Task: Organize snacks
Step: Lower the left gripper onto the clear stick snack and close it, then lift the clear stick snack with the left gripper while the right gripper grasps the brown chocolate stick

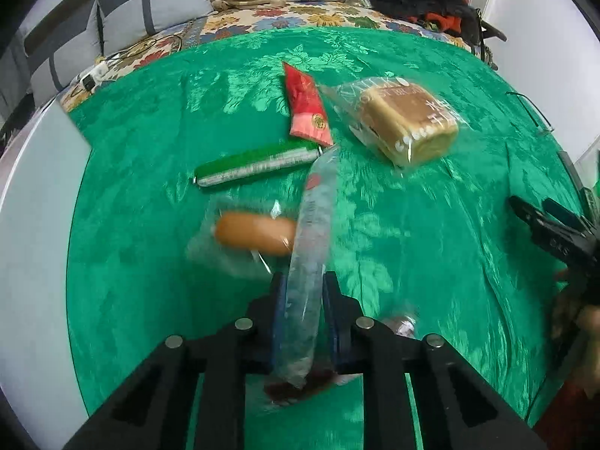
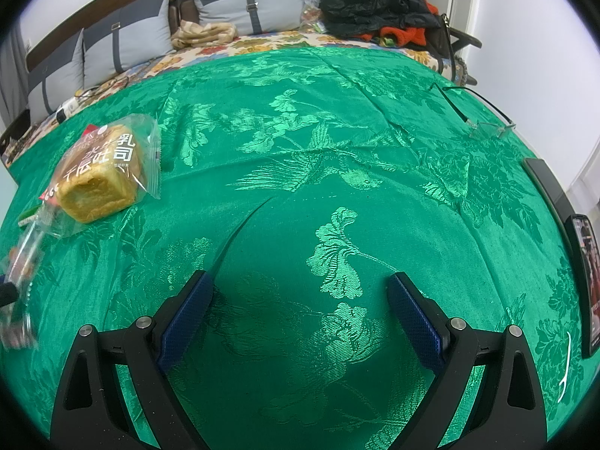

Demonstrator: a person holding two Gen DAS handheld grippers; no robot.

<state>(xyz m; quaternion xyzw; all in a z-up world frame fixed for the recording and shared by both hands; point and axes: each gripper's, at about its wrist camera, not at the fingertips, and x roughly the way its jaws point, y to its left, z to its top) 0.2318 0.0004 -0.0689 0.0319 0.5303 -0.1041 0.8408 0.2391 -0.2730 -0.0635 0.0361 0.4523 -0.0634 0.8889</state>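
Note:
My left gripper [image 1: 304,285] is shut on a long clear packet [image 1: 313,225] with reddish contents, held above the green tablecloth [image 1: 412,225]; this packet shows blurred at the left edge of the right wrist view [image 2: 18,270]. Beyond it lie a brown bun in a clear bag [image 1: 255,234], a green-and-silver roll [image 1: 255,165], a red packet [image 1: 305,107] and a bagged bread loaf [image 1: 408,123], also seen as the loaf [image 2: 101,176]. My right gripper [image 2: 300,288] stands open over bare cloth, far right of the snacks, with nothing between its fingers.
A small dark wrapped snack [image 1: 403,324] lies just right of my left gripper. Glasses [image 2: 483,120], a phone [image 2: 588,281] and a white floss pick [image 2: 566,367] sit on the cloth's right side. Cushions [image 2: 247,3] and heaped clothes [image 2: 375,0] lie behind.

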